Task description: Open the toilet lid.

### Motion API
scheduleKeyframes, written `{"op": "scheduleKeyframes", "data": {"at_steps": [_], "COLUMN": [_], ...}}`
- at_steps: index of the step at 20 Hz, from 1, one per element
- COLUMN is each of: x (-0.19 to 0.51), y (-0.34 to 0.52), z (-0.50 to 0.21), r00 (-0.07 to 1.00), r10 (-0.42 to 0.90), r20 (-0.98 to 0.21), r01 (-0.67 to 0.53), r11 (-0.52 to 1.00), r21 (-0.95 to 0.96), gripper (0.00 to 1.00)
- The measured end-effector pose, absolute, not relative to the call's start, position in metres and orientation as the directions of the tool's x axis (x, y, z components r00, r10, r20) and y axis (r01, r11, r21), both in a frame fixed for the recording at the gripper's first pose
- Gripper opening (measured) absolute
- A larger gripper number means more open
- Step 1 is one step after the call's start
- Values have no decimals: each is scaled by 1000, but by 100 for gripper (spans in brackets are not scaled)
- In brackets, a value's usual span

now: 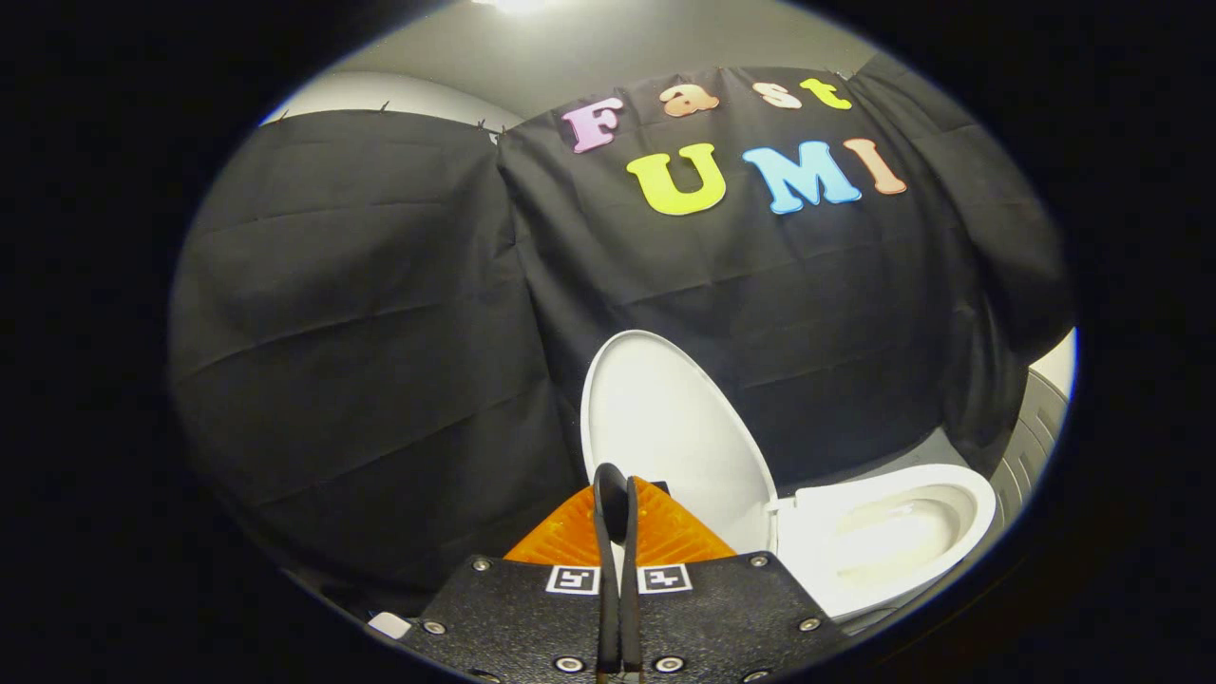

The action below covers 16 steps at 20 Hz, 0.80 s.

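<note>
The white toilet lid (665, 427) stands raised, leaning back toward the black cloth wall, just beyond my fingers. Right of it the white toilet bowl (893, 537) lies open, its seat rim and pale inside showing. My gripper (616, 480) is shut, the two fingers pressed together with nothing between them. Their tips sit in front of the lid's lower edge; I cannot tell if they touch it.
Black cloth (380, 332) walls the booth behind and to the left of the toilet. A strip of grey floor (912, 451) shows behind the bowl, and a grey ribbed object (1031, 446) stands at the far right.
</note>
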<state>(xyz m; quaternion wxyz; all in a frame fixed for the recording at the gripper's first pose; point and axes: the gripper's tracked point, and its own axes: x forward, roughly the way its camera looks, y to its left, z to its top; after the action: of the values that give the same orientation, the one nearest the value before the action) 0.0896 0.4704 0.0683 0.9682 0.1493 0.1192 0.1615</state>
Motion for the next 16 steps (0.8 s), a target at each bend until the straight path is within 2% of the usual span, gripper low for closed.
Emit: {"op": "scheduleKeyframes", "data": {"at_steps": [4, 5, 7, 8, 11, 13, 16], "x": [94, 95, 84, 80, 60, 49, 37], "y": [476, 486, 492, 493, 463, 437, 395], "z": [80, 82, 76, 74, 83, 93, 109], "r00": [919, 903, 875, 866, 879, 898, 920], "r10": [373, 411, 470, 488, 467, 433, 388], "r20": [-129, -124, -117, -109, -90, -78, -62], "r01": [-352, -399, -468, -488, -470, -435, -387], "r11": [923, 910, 882, 872, 883, 900, 922], "r21": [158, 113, 52, 31, -10, -5, 28], "gripper": [1, 6, 31, 46, 89, 94, 95]}}
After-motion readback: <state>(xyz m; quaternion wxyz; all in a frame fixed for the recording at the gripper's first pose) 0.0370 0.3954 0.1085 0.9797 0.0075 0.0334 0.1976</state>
